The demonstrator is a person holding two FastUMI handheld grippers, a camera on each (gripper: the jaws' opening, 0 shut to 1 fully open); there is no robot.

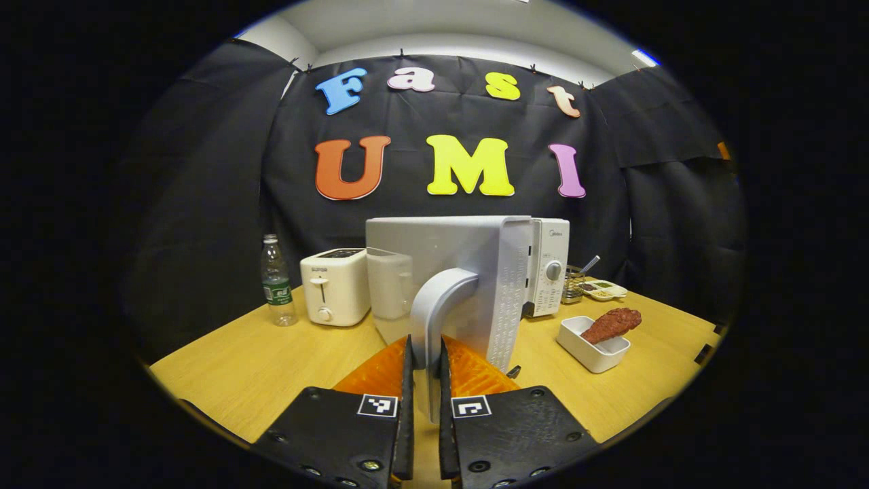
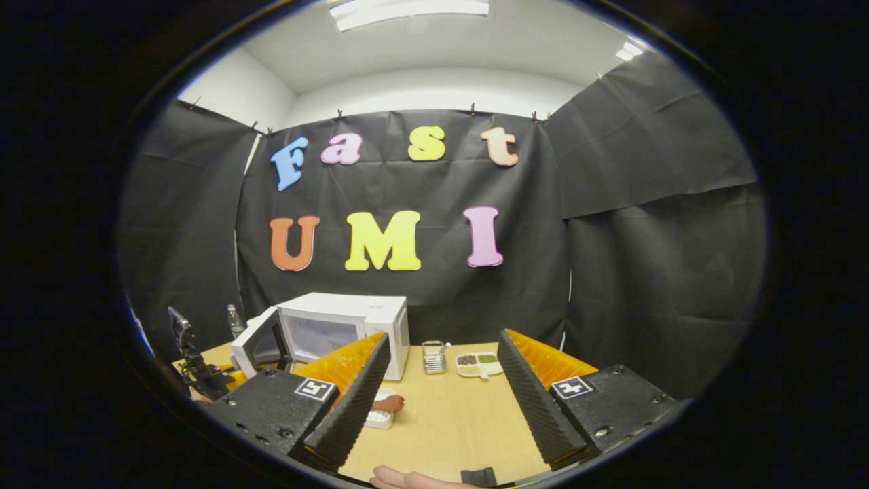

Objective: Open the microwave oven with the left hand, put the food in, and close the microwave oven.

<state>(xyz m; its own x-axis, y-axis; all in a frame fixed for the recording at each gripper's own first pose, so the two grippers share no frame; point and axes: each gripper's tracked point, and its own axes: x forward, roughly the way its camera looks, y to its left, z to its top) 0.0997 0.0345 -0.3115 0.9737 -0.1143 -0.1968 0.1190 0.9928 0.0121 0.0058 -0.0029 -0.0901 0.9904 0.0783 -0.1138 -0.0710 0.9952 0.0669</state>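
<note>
The worktop [image 1: 258, 367] is light wood and takes the lower half of both views. On it stands the white microwave oven [image 2: 353, 326], at the lower left of the right gripper view, with its door [image 1: 448, 272] swung partly open. In the left gripper view the door is at the centre, and its curved handle [image 1: 434, 305] is between the two fingers of the left claw [image 1: 424, 360], which press on it from both sides. The right claw [image 2: 441, 387] is at the bottom of the right gripper view, its fingers wide apart and holding nothing. Left of the microwave oven stand a white toaster [image 1: 335, 286] and a water bottle [image 1: 278, 282]. The food [image 1: 611, 324], a reddish-brown piece, lies in a small white dish [image 1: 592, 346] at the right of the left gripper view, near the oven.
</note>
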